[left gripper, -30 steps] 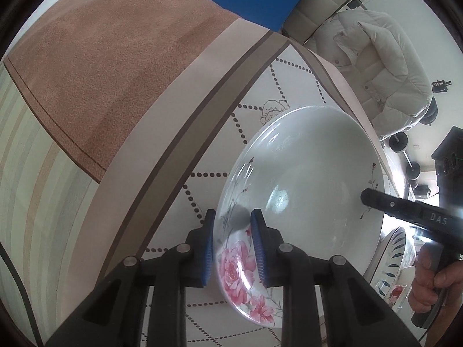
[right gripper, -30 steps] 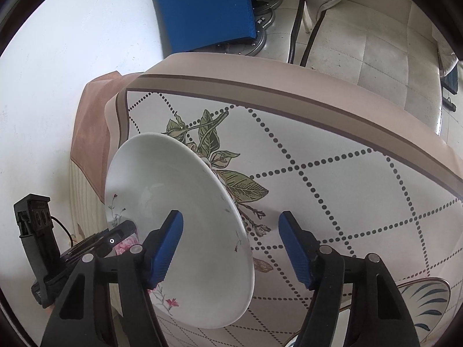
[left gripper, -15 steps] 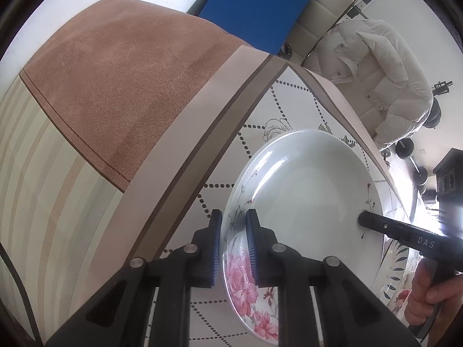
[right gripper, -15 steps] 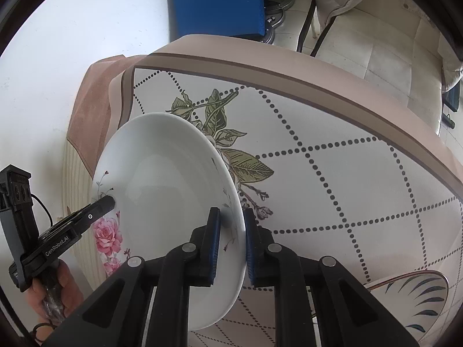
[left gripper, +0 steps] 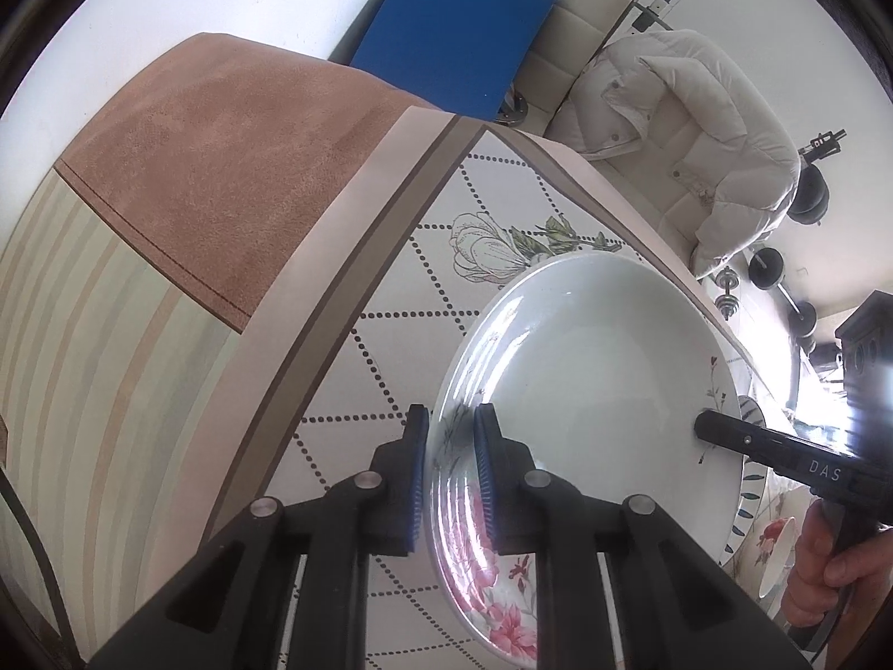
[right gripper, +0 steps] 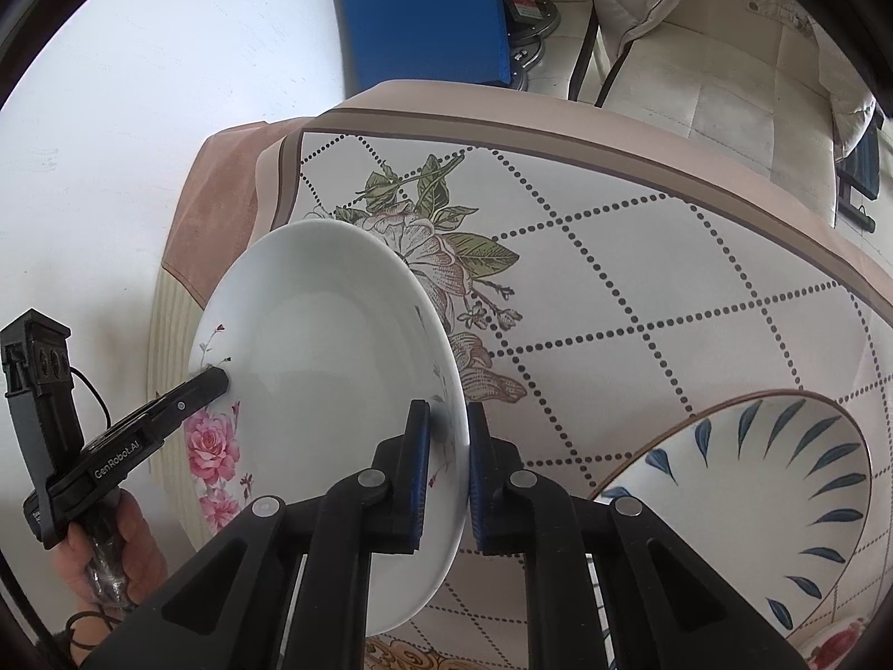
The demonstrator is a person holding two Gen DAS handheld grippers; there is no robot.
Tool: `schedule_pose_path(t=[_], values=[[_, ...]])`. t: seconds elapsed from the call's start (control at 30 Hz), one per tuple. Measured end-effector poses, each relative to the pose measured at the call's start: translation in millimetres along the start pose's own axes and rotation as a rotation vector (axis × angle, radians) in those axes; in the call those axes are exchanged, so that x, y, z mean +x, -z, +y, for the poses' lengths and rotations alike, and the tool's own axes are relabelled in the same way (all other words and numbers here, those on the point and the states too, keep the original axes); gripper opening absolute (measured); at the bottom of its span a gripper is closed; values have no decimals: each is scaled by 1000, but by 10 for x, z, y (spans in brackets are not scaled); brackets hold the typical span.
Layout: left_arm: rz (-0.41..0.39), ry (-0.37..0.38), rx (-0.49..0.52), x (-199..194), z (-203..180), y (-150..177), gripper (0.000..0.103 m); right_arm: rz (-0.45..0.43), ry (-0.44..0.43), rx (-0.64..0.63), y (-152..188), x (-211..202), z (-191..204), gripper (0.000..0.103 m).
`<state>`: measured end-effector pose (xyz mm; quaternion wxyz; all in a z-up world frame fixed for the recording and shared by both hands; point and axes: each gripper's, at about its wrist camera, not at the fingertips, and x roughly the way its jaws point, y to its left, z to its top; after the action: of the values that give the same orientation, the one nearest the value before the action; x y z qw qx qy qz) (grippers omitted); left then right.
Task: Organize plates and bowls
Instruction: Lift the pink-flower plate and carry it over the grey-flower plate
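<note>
**Inspector A:** Rose-pattern plate (left gripper: 591,391) is tilted above the tabletop (left gripper: 390,301). Left hand-held gripper (left gripper: 451,474) pinches its near rim; right hand-held gripper (right gripper: 448,469), jaws closing, pinches the opposite rim.

**Inspector B:** Risks?

**A:** Glazed rim, narrow pads: uneven pulling between hands could slip it. The blue-leaf bowl (right gripper: 781,480) sits near; a careless swing could chip both.

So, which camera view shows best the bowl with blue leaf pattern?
The right wrist view: the blue-leaf bowl shows its inside and most of its rim. The left wrist view shows only a sliver behind the rose plate.
</note>
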<state>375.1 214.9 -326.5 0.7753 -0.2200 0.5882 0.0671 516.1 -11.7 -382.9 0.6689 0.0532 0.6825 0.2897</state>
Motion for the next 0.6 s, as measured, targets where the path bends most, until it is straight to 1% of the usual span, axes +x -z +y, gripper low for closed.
schedule_pose_path(t=[0.13,0.3,0.6], values=[[-10,7,32,-146,-162,129,14,-27,-3,10,198,-197,-27,14],[-22,24,78,-368,-398,331,14,-64,-7,26,543,-510,-82,14],[-34,42,195,-653,-950,723,14,-147,-21,85,1295,-1159,-321,14]])
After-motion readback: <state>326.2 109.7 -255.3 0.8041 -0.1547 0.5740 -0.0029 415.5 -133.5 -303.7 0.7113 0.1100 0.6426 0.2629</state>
